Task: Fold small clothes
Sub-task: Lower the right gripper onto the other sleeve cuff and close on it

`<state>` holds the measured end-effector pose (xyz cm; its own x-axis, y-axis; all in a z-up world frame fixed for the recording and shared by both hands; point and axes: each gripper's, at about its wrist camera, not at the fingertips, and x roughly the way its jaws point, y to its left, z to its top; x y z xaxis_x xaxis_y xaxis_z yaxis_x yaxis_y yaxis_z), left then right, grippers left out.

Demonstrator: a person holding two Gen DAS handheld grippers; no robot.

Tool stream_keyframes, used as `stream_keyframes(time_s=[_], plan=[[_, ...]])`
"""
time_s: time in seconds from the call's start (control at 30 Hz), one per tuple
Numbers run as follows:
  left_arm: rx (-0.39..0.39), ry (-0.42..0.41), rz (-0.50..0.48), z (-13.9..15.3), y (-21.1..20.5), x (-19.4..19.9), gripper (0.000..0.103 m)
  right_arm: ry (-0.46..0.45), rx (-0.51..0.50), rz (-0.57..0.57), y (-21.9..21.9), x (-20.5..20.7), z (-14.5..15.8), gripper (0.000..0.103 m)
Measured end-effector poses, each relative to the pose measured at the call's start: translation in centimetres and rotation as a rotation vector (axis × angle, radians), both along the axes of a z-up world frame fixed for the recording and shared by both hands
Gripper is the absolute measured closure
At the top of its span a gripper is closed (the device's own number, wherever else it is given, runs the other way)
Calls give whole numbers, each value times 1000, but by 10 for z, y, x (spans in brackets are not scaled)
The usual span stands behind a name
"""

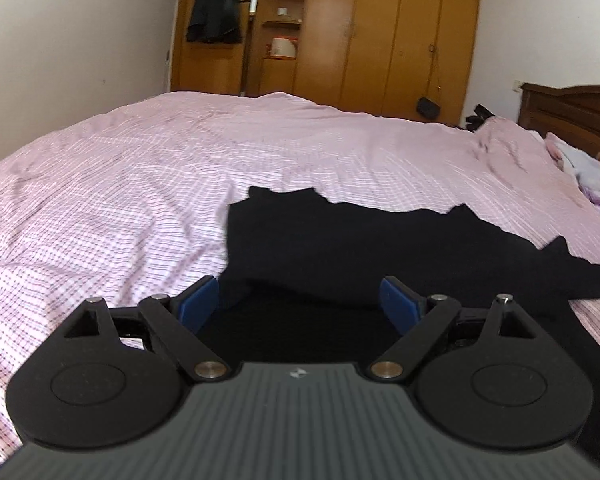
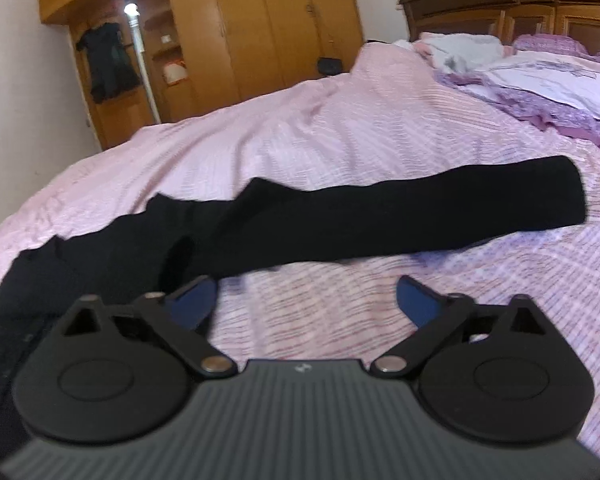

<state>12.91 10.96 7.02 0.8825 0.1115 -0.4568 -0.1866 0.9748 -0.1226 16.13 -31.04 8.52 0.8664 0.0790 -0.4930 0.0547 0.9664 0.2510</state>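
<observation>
Because the black garment (image 2: 340,224) is lying spread across the pink checked bed cover (image 1: 120,168) with one long leg or sleeve reaching toward the pillows (image 2: 548,84), you are holding both sets of tongs spread and empty, the left tongs (image 1: 300,300) hovering over its near dark edge and the right tongs (image 2: 306,300) over bare cover just beside it, probably lining up a first fold. The near part of the cloth is hiding under the tong bodies, and black on black is swallowing its seams, so what kind of garment it is stays unclear
</observation>
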Motion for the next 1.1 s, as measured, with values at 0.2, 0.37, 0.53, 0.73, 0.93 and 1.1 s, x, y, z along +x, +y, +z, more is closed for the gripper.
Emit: stream_keyframes(time_s=[0.2, 0.37, 0.53, 0.73, 0.93, 1.1], plan=[[-1, -17, -9, 10, 7, -4, 10, 4, 231, -47, -85, 12, -11, 50], [-3, -11, -4, 11, 2, 3, 9, 12, 236, -188, -140, 22, -28, 48], [-6, 4, 6, 7, -1, 6, 9, 106, 220, -244, -162, 44, -56, 51], [-15, 31, 19, -2, 1, 13, 8, 40, 460, -254, -203, 56, -76, 53], [4, 46, 12, -9, 0, 17, 8, -37, 587, -315, -226, 66, -89, 62], [8, 50, 20, -11, 5, 21, 8, -126, 626, -369, -243, 69, -93, 62]])
